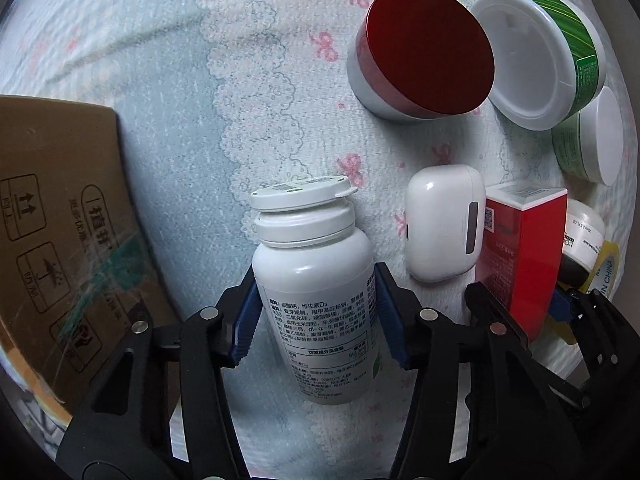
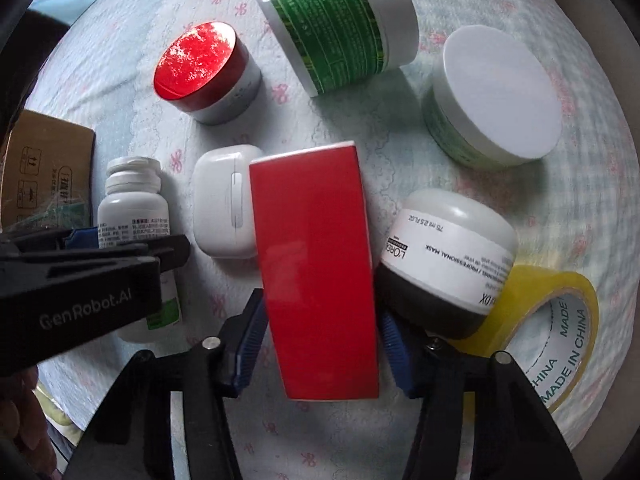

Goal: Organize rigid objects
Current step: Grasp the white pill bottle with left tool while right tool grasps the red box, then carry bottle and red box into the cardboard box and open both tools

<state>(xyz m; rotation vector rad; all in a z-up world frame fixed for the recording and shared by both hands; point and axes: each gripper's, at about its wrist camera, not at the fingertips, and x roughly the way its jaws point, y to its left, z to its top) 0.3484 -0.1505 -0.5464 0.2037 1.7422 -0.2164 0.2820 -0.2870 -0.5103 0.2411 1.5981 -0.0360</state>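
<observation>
Left wrist view shows the left tongs (image 1: 316, 316) closed around a white plastic pill bottle with a half-lifted flip cap (image 1: 310, 276), blue pads pressed to both its sides, above a pale blue quilted cloth with pink bows (image 1: 168, 92). Right wrist view shows the right tongs (image 2: 320, 344) gripping a glossy red rectangular carton (image 2: 316, 272) the same way. Judging by the spread, sorting is at an early stage: a red-lidded round jar (image 2: 206, 72), a large green-labelled white tub lying on its side (image 2: 340, 24), a green tub with a flat white lid (image 2: 492, 100), a white-and-black cosmetic jar (image 2: 444, 264), a yellow roll of packing tape (image 2: 556, 340) and a white rounded earbud case (image 2: 224, 208) all lie loose on the cloth, ungrouped. A brown cardboard box (image 1: 60, 232) at the far left may be the destination, though its opening is not visible. Only the right view shows the tape roll whole and the tipped tub's label; only the left view shows that tub's open white underside and the bottle's printed label.
</observation>
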